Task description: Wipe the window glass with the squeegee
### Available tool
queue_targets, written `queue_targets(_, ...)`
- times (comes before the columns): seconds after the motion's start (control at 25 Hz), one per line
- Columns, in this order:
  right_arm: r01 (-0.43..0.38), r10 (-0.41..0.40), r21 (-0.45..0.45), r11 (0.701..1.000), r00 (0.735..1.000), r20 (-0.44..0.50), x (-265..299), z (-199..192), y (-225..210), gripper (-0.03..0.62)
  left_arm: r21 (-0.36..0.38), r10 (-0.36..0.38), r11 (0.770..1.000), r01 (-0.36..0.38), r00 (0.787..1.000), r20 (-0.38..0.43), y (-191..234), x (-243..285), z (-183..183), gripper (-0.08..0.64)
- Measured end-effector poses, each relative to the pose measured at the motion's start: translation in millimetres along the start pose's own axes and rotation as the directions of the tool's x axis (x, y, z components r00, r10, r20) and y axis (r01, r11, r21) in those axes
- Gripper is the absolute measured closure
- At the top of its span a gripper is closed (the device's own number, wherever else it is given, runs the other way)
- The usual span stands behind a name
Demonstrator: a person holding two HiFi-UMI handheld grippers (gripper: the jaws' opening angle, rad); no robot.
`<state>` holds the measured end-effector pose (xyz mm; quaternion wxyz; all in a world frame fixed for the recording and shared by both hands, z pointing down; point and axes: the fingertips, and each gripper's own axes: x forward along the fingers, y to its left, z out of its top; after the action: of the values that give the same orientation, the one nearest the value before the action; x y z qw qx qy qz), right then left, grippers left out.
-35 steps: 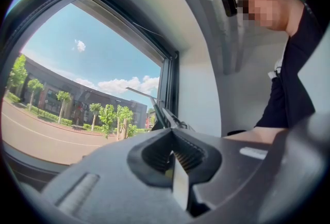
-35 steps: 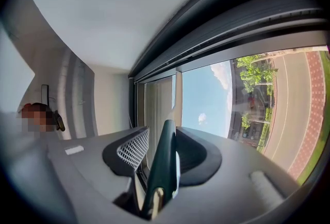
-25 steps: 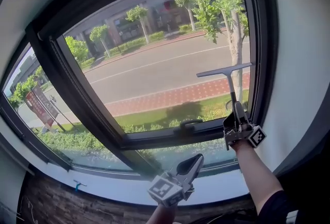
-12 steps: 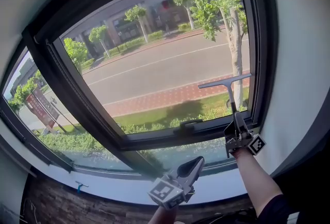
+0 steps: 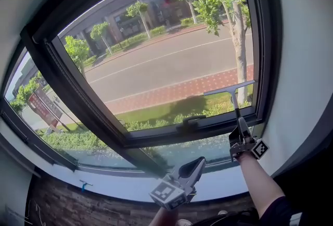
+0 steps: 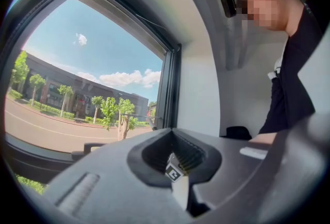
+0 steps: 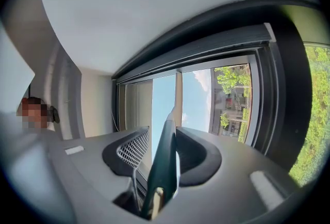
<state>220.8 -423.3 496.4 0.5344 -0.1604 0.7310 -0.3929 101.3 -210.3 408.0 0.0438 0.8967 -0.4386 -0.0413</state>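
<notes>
The squeegee [image 5: 229, 88] rests its blade near the lower right corner of the window glass [image 5: 166, 63], close to the pane's bottom edge. Its thin handle runs down into my right gripper [image 5: 241, 127], which is shut on it. In the right gripper view the dark handle [image 7: 166, 166] stands pinched between the jaws of the right gripper [image 7: 163, 138], pointing toward the window top. My left gripper [image 5: 194, 165] hangs low in front of the sill, away from the glass. The left gripper [image 6: 173, 139] has its jaws shut, with nothing between them.
A black frame [image 5: 263, 37] surrounds the pane, and a black window handle [image 5: 190, 123] sits on its bottom rail. A narrow lower pane [image 5: 177, 154] and a white sill [image 5: 104, 184] lie below. White wall [image 5: 304, 63] flanks the right. A person [image 6: 294, 63] stands behind the left gripper.
The squeegee has slid down the right side of the glass, and my right gripper has dropped with it. The left gripper has hardly moved.
</notes>
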Motion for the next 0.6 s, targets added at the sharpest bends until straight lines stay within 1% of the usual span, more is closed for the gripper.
queue_targets(0.32,0.043,-0.043,0.016,0.999,0.999,0.000,-22.0,-4.7,-19.6,0.426,-0.011,0.015,1.000,-0.015,0.999,-0.030,3.5,-3.3,-6.8,0.558)
queue_targets(0.6,0.077,-0.077,0.012,0.997,0.997,-0.017,-42.1,-5.8,-37.5,0.426,-0.016,0.021,1.000,-0.022,0.998,-0.057,4.7,-2.7,-13.9,0.558)
